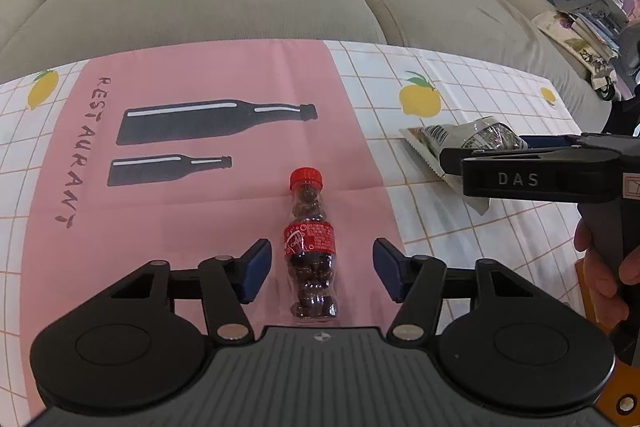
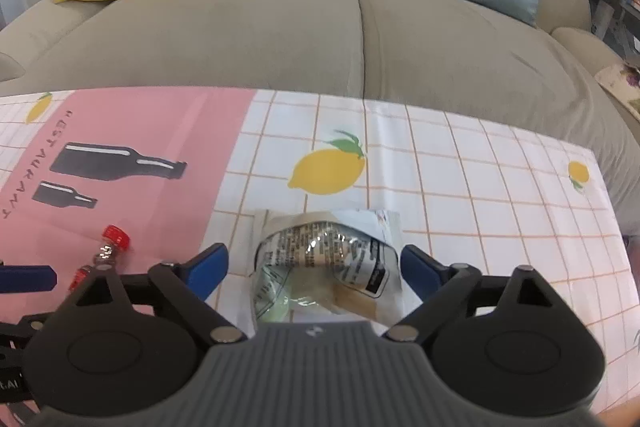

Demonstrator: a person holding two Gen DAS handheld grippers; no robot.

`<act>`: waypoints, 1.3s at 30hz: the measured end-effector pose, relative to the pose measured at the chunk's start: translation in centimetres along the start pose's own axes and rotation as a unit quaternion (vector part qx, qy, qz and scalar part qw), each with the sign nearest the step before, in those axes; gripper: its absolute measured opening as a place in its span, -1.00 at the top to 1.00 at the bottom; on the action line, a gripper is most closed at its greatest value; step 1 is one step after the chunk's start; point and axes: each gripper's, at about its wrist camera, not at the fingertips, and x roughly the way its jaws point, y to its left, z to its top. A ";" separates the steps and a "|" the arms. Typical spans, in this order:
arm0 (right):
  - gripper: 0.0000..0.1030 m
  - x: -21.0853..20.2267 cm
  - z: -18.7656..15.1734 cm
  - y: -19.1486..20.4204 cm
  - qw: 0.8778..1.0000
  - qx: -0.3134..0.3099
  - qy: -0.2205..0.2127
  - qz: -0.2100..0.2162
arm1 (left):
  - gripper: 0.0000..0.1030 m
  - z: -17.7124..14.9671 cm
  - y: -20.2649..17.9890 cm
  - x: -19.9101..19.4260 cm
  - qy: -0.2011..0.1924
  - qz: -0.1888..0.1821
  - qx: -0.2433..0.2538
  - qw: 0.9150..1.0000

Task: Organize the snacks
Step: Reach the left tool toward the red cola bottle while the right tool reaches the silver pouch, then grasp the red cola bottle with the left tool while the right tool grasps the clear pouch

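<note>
Left hand-held gripper (image 1: 322,273) released — astride candy bottle (image 1: 310,247), right hand-held gripper (image 2: 314,271) released around snack packet (image 2: 326,261), seemingly untouched

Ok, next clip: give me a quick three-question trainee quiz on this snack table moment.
1. True or false: the left gripper is shut on the small cola bottle.
2. The snack packet between the right gripper fingers lies on: A) pink panel B) white checked cloth C) sofa
3. Fill in: the bottle's cap is ____.

Key: 1 false, the jaws stand open around it; 2 B; 3 red.
</note>
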 end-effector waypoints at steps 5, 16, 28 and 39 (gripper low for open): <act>-0.51 1.0 -0.4 -0.5 1.000 0.010 0.007 0.003 | -0.18 -0.1 -0.3 0.5 -0.002 0.005 0.000 1.000; -0.05 -0.1 -1.4 -1.1 0.999 0.039 0.016 0.012 | -0.17 0.0 -0.6 1.0 0.003 0.017 -0.002 1.000; -0.01 -7.2 -10.2 0.1 0.997 0.074 -0.014 -0.006 | 0.09 -1.5 0.1 1.3 -0.013 0.009 -0.016 1.000; -0.30 -9.1 -13.4 0.8 0.998 0.049 -0.049 0.007 | 0.34 -2.1 -0.7 1.2 -0.031 0.023 0.001 0.999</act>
